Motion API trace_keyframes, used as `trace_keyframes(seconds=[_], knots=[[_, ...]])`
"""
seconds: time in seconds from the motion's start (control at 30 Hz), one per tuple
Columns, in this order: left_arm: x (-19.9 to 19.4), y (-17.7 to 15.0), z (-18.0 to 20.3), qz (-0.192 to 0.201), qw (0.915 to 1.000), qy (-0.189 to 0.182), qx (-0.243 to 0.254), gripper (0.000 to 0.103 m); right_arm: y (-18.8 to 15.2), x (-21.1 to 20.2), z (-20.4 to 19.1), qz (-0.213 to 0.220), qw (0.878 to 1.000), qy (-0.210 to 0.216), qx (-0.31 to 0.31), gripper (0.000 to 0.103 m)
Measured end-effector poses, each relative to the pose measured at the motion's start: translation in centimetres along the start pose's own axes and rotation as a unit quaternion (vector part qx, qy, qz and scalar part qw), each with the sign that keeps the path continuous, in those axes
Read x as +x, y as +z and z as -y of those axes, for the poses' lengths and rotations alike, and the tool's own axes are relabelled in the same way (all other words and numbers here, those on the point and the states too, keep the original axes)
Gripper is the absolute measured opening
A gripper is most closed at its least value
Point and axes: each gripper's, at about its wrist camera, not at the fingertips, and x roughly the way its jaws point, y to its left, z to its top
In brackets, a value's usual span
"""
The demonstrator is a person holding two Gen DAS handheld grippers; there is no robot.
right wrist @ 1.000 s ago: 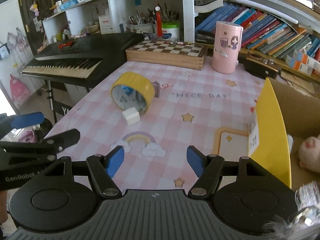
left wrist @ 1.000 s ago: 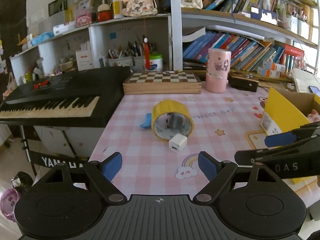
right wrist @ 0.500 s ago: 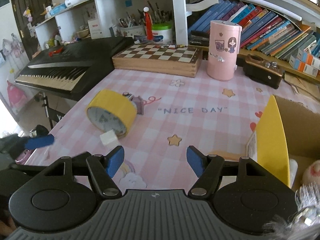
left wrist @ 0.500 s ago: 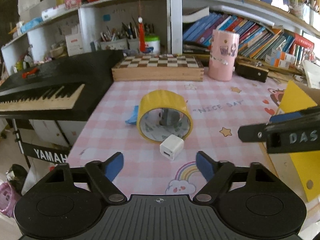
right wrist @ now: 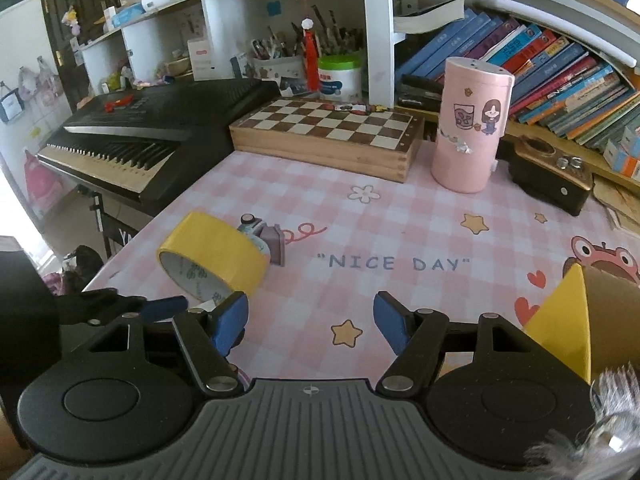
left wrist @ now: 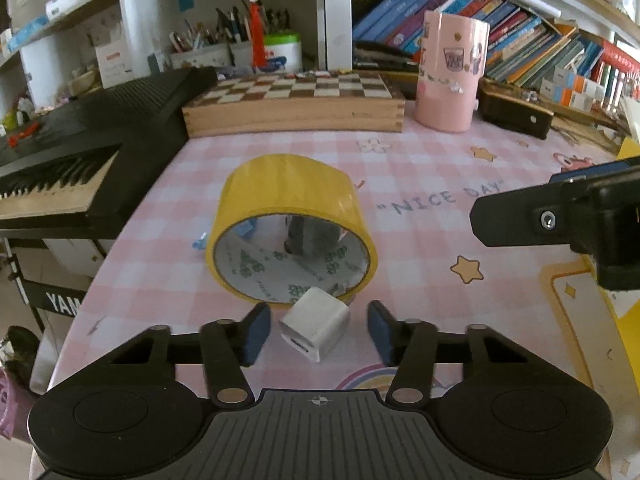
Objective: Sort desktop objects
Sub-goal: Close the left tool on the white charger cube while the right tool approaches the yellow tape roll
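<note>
White charger cube point(left wrist: 314, 328), port tool-ward point(left wrist: 319, 332)

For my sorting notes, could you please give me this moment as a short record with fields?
surface: pink checked table mat
left gripper: jaws closing around the white charger cube, pads not yet touching it
right gripper: open, nothing between its fingers
yellow tape roll: lying on its side, just behind the cube
behind the roll: small purple item, partly hidden
back of table: chessboard box, pink canister
left side: black keyboard
right edge: yellow cardboard box
</note>
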Motion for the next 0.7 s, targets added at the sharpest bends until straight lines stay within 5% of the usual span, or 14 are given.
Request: trace_keyframes(seconds=[0.37,0.7], knots=[[-3.4,-1.3,-2.8,-0.016,0.9994,0.006,-0.031,0.035,1.3,3.4,-1.3,-0.022,0.997,0.064,-0.030,0.073],[-7.0,-2.1,-6.8,-0.004,0.9923,0.053,-0.112,0.035,3.4,8.0,-3.6,-0.013,0.974,0.147,-0.173,0.072]])
